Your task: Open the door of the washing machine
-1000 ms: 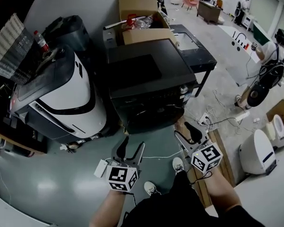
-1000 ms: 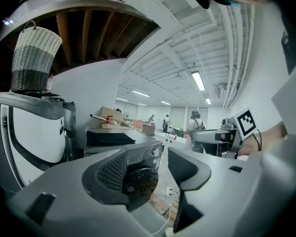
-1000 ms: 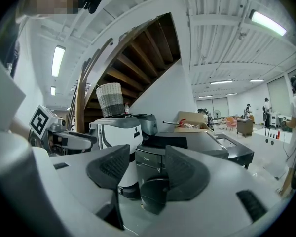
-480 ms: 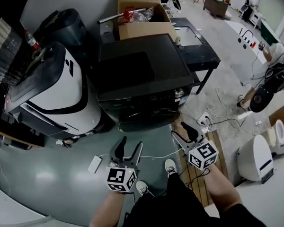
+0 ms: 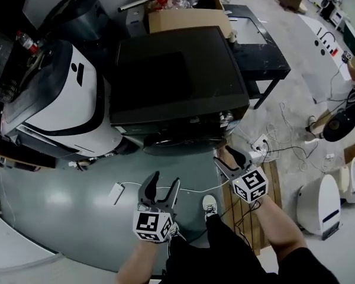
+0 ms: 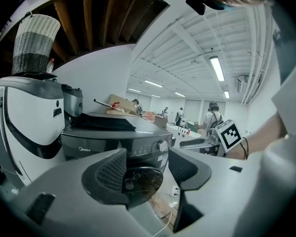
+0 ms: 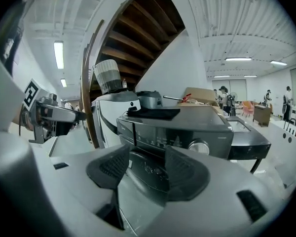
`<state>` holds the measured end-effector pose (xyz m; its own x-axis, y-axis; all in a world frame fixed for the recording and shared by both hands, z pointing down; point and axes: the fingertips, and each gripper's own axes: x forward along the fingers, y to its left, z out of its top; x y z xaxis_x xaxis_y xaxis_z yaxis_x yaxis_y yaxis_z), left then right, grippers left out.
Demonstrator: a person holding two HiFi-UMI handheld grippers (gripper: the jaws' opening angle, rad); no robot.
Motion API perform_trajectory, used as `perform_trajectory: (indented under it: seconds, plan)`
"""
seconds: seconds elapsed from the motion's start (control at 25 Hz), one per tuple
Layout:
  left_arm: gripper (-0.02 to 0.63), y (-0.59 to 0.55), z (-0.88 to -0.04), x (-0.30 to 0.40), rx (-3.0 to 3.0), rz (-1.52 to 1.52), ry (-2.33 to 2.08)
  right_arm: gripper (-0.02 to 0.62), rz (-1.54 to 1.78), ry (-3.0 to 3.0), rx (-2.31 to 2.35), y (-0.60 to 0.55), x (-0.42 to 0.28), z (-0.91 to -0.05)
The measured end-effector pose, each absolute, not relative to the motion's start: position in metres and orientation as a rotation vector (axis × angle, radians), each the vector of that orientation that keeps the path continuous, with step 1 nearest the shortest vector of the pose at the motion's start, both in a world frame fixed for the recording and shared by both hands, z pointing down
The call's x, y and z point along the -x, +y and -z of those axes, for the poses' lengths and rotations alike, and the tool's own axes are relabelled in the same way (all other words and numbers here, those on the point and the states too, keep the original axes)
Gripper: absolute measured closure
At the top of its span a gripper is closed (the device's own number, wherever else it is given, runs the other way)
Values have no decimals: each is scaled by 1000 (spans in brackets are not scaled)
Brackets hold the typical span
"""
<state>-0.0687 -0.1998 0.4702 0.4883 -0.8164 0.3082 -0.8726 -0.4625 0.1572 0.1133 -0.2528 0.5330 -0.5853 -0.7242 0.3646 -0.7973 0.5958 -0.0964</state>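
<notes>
A dark grey front-loading washing machine (image 5: 177,78) stands in front of me, its round glass door (image 6: 144,177) shut. The door (image 7: 153,169) and the silver dial (image 7: 201,147) show beyond my right jaws. My left gripper (image 5: 163,186) hangs open over the floor, a short way from the machine's front, and holds nothing. My right gripper (image 5: 229,154) is open too, close to the machine's lower right corner, nothing between its fingers.
A white and black appliance (image 5: 62,96) stands left of the washer. Cardboard boxes (image 5: 186,10) lie behind it, a black table (image 5: 260,49) to its right. Cables and a power strip (image 5: 259,144) trail over the floor at right; a white adapter (image 5: 116,192) lies at left.
The view has tipped down and drawn nearer the washer. Both grippers have kept their spread and shifted slightly toward the machine's front; nothing was grasped.
</notes>
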Motion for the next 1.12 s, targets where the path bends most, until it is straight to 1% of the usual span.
perform_trajectory:
  seconds: [0.4,0.76,1.04,1.12]
  plan:
    - [343,-241,-534,59,-2292,-298,-1536,368,-382,-2431,-996,-320,-117,-645]
    - [343,-268,-568,49,-2243,-339,-1529,368,-442,-2288,-909,-358,-134,-742]
    - [342,-284,-600,44,-2239,-372,-1489,368,-427,-2205,-873,-373,-143,-791]
    - [343,-284,-608,42,-2232,-382,-1478,378,-399,-2190,-868,-373,-141,-793]
